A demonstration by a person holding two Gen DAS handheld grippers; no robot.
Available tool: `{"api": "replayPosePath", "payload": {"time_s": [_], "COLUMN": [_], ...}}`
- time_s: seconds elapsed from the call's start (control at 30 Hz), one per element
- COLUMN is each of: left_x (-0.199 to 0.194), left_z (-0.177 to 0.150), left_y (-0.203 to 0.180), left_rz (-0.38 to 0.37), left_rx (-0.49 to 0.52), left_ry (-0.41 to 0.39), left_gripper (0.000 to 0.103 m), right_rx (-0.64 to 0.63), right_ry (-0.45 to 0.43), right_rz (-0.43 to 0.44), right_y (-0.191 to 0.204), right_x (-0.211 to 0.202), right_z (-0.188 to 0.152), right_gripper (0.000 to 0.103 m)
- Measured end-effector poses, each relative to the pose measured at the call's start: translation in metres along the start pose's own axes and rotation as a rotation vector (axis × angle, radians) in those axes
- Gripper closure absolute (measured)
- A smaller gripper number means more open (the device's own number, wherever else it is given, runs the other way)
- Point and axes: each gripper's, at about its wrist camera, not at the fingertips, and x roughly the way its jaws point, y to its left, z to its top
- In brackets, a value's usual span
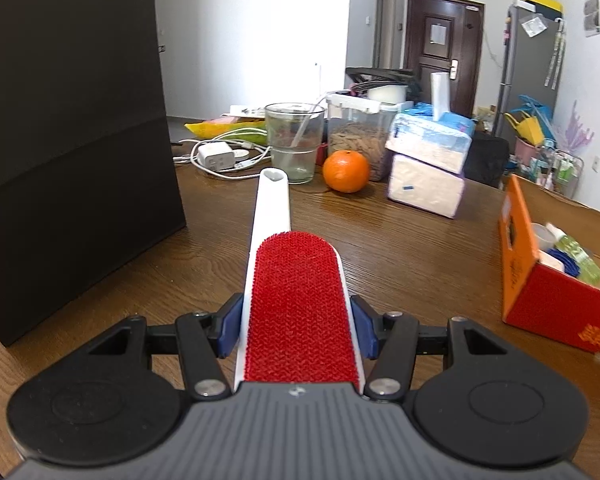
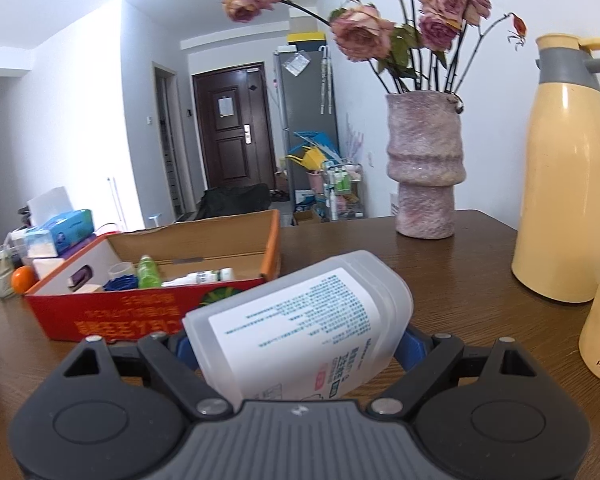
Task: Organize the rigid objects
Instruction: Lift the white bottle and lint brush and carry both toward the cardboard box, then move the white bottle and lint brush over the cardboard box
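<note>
Filling the left view's left side, a black box (image 1: 72,140) hides whatever lies behind it on the table (image 1: 400,248). At the right edge the red box (image 1: 556,292) is cut off, its contents only partly readable. The right claw (image 2: 296,344) is clamped on a clear bottle (image 2: 300,328), cap end hidden. The left claw (image 1: 298,328) grips a lint brush (image 1: 296,304), its near end hidden.

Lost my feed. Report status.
Left gripper shut on lint brush. Right gripper shut on plastic bottle. Red box ahead, path unobstructed.
</note>
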Motion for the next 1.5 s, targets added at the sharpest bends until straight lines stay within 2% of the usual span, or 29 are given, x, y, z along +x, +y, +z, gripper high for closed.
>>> {"api": "replayPosePath", "payload": {"time_s": [0.83,1.27,1.5], "left_x": [-0.083,-0.102,-0.102], "left_z": [-0.021,-0.018,-0.011], "left_y": [-0.042,-0.082,-0.099], "left_rz": [-0.231,-0.302,-0.326], "left_rx": [0.129,0.194,0.196], "left_ry": [-0.066,-0.097,-0.107], "left_gripper": [0.046,0.046,0.046], "right_rx": [-0.073,-0.1,-0.1], "right_ry": [-0.023,-0.045,-0.064], "right_rz": [0.138,0.188,0.203], "right_y": [0.064,0.091,0.1], "right_x": [-0.034,-0.033,-0.027], "right_z": [-0.006,0.004,0.015], "right_gripper": [0.013,0.013,0.013]}}
